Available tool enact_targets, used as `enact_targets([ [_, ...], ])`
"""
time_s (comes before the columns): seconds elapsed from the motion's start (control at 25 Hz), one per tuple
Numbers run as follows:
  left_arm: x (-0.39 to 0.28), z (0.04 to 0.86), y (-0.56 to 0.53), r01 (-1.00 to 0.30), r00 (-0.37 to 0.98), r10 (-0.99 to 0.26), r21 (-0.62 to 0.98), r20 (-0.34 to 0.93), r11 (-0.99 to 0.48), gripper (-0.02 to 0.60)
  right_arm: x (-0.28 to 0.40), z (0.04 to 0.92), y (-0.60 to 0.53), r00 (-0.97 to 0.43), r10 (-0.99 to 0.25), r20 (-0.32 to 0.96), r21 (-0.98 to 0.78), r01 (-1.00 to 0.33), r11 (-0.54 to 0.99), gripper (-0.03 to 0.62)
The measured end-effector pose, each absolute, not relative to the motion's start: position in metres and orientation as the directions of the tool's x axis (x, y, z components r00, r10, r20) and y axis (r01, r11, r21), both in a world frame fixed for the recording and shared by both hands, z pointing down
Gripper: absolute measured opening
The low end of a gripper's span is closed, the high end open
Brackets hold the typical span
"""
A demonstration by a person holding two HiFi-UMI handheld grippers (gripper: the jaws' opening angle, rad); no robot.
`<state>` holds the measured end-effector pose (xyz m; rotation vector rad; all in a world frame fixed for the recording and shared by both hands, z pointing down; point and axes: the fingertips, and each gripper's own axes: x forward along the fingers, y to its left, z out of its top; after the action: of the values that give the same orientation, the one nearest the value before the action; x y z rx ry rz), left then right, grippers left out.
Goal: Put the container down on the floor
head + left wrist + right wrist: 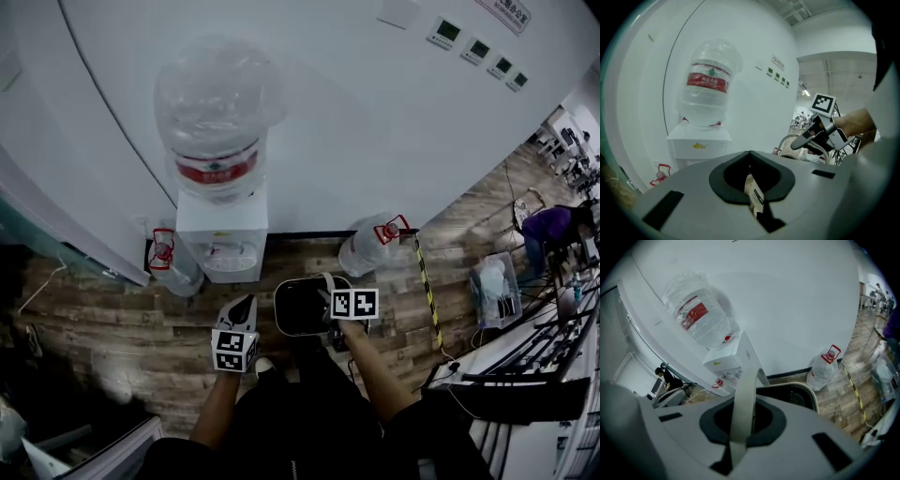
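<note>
Right gripper (330, 292) clamped on the white handle (743, 399). Container (300, 309) hanging near the water dispenser (221, 234), seemingly not yet on the floor (112, 319). Left gripper (244, 307) closed, just left of it. Lowering and release left to do.

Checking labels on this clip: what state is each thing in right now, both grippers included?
container: upright, open-topped, held by its raised handle.
right gripper: shut on the handle.
left gripper: shut, apart from the container.
water dispenser: upright against the wall.
large bottle: inverted on the dispenser.
right floor bottle: standing, capped.
left floor bottle: standing, capped.
</note>
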<state>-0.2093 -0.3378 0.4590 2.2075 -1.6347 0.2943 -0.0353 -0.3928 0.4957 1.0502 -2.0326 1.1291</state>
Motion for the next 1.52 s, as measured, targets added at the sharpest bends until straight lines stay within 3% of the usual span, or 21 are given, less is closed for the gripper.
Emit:
enact_targets([
  [0.92, -0.186, 0.503, -0.473, -0.96, 0.277, -0.832, 0.183, 0.48, -0.213, 0.014, -0.059, 0.571, -0.553, -0.536, -0.219, 0.816, -0.439, -0.819, 0.368, 0.012],
  [1.52, -0.163, 0.534, -0.519, -0.947, 0.319, -0.809, 0.184, 0.494, -0.262, 0.014, -0.067, 0.597, -0.631, -0.555, -0.221, 0.802, -0.469, -0.814, 0.342, 0.012],
])
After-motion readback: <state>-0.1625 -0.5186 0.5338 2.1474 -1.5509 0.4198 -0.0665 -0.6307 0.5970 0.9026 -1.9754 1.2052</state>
